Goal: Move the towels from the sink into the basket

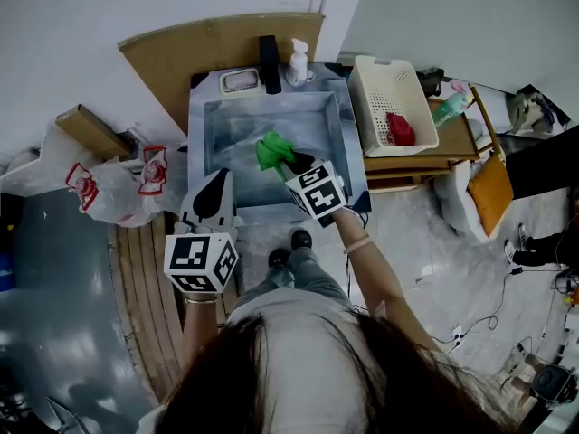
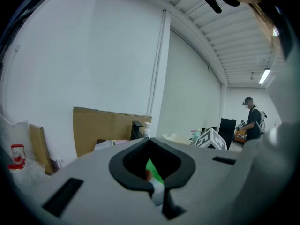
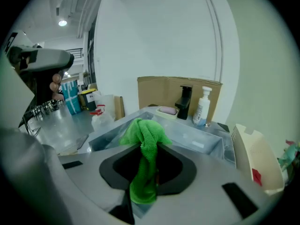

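Steel sink (image 1: 210, 120) set against a white wall, with a black faucet (image 1: 270, 63), a white pump bottle (image 1: 298, 64) and a soap dish (image 1: 241, 81) along its back rim and a cardboard sheet (image 1: 208, 48) propped behind. To its right, just beside it on a wooden worktop (image 1: 407, 163), stands a white slotted plastic basket (image 1: 380, 80) holding a red towel (image 1: 399, 129); a clear plastic bag (image 1: 118, 188) lies on the floor at left. The right tongs (image 1: 288, 163), arm reaching forward over the sink's front edge, are clenched on a green towel (image 1: 271, 150) of nubby microfibre, which bunches above the pads and hangs in a fold between them over the basin. The left tongs (image 1: 217, 181) are held back at the sink's near left corner, tips together with nothing gripped.
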`<state>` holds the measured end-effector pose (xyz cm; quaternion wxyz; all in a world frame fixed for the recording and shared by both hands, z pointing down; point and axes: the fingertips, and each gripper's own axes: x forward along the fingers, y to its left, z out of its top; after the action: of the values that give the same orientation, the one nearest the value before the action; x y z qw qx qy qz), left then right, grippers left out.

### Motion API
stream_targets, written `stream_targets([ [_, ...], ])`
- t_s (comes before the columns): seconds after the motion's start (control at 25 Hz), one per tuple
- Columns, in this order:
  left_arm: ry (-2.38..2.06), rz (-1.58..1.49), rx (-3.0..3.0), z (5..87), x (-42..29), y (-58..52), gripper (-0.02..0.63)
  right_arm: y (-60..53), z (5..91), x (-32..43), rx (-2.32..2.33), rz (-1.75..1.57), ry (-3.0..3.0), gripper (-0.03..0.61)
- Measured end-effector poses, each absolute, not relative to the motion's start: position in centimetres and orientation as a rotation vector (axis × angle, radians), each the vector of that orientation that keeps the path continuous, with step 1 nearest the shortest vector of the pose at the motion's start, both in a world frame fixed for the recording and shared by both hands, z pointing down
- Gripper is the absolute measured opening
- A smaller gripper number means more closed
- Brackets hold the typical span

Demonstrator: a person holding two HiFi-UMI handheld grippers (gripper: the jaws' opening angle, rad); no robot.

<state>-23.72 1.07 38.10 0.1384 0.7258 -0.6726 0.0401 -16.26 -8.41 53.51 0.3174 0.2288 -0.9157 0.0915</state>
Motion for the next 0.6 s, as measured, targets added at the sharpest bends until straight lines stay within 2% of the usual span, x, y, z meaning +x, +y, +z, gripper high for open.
stream_targets([
  [0.6,-1.878,0.076,2.234,35.7,-21.8,0.7,0.008,-6.4,46.1,-13.8,0.838,0.261,-2.575,0.097],
])
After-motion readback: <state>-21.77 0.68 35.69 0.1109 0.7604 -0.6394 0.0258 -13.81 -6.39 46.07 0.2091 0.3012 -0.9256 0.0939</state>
